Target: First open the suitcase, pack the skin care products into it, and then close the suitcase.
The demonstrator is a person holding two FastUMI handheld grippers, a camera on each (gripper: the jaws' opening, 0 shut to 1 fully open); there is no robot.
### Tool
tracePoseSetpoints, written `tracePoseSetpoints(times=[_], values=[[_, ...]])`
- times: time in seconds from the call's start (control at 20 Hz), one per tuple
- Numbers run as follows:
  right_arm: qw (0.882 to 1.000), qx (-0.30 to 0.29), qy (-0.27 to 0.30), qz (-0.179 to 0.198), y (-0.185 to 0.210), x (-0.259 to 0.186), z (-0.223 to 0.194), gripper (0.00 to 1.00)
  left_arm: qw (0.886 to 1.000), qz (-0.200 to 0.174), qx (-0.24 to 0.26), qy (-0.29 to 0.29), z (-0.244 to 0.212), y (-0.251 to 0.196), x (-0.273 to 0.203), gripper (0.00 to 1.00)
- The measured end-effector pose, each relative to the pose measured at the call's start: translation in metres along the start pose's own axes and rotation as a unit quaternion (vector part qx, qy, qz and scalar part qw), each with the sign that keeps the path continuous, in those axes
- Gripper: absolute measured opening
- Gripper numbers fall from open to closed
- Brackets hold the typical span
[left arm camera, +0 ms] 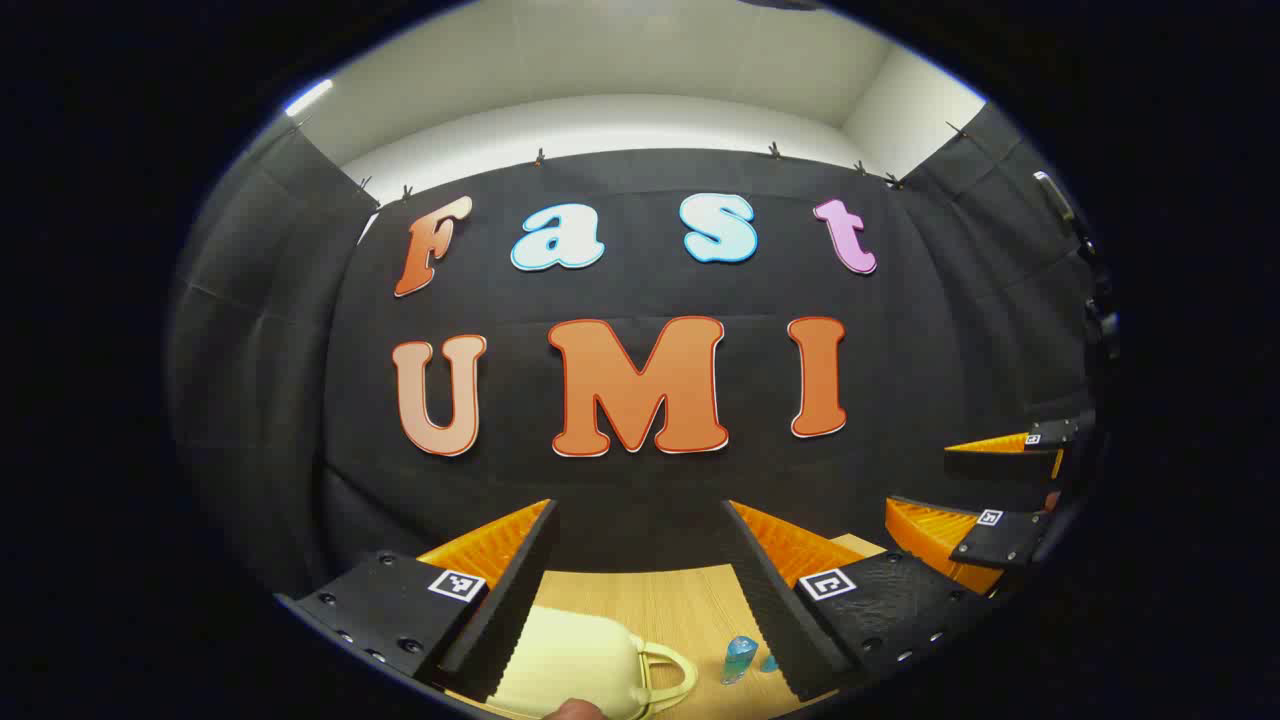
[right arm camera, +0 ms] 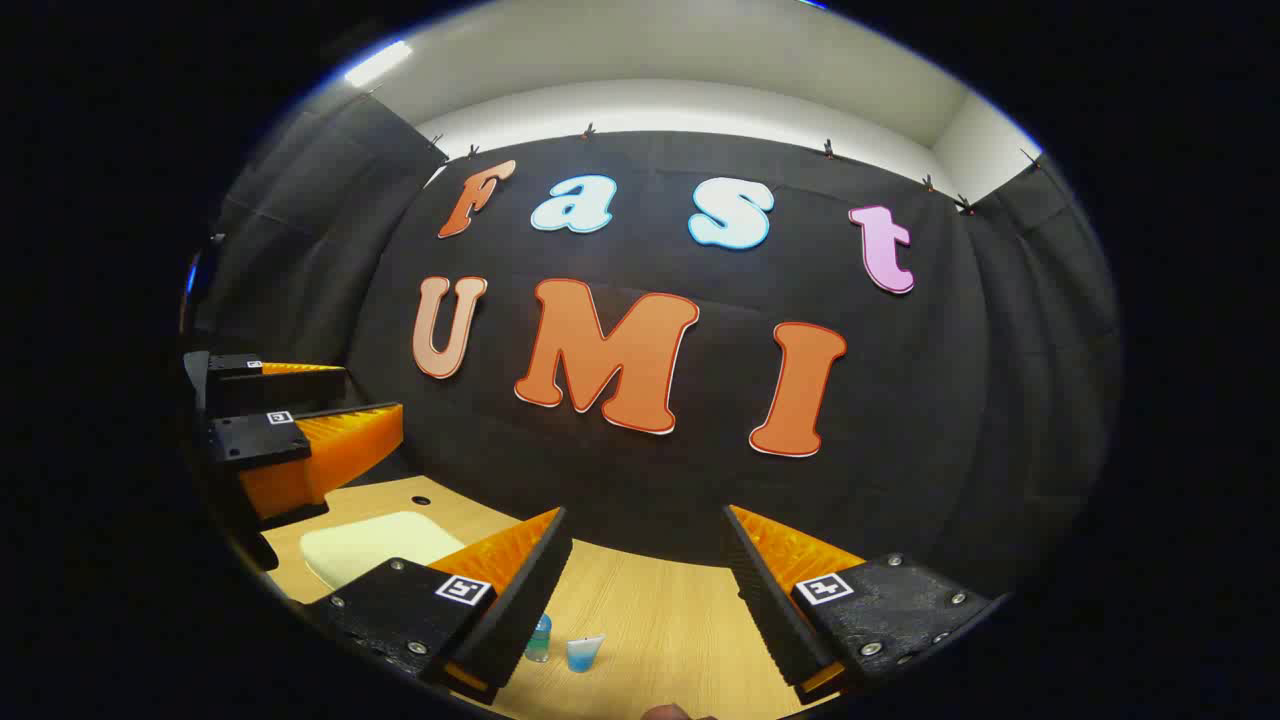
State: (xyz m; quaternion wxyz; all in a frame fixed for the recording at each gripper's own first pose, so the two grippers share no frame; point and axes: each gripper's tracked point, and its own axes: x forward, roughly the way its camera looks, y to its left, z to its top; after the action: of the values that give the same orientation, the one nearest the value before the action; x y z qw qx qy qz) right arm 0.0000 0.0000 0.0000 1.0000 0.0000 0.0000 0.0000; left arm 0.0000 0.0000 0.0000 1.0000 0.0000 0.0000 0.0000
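Wooden table | both grippers level above, jaws apart

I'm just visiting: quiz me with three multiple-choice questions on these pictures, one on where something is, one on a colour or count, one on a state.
1. What does the suitcase rest on?
A. a wooden table
B. the floor
C. a chair

2. What colour is the suitcase?
A. red
B. pale yellow
C. black

3. How do the left gripper fingers stand?
A. shut on a bottle
B. shut on the handle
C. open

Answers: 1 A, the table shows around it. 2 B, its shell is pale yellow. 3 C, a wide empty gap between them.
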Motion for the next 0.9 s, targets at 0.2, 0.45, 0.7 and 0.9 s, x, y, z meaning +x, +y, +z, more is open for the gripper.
tracePoseSetpoints(times=[0.2,0.45,0.7,0.9], values=[[0.999,0.014,-0.006,0.029,-0.015,0.012,-0.009,0.95,0.999,0.042,0.008,0.001,-0.001,-0.009,0.016,0.99],[0.997,0.017,0.011,0.075,-0.011,0.026,-0.031,0.95,0.996,0.087,0.026,0.001,-0.004,-0.004,0.023,0.98],[0.997,0.021,0.007,0.07,-0.01,0.039,-0.029,0.95,0.995,0.083,0.046,-0.001,-0.012,0.0,0.034,0.98],[0.999,0.017,0.013,0.04,-0.016,0.045,-0.031,0.95,0.996,0.038,0.084,0.019,-0.04,-0.004,0.048,1.0]])
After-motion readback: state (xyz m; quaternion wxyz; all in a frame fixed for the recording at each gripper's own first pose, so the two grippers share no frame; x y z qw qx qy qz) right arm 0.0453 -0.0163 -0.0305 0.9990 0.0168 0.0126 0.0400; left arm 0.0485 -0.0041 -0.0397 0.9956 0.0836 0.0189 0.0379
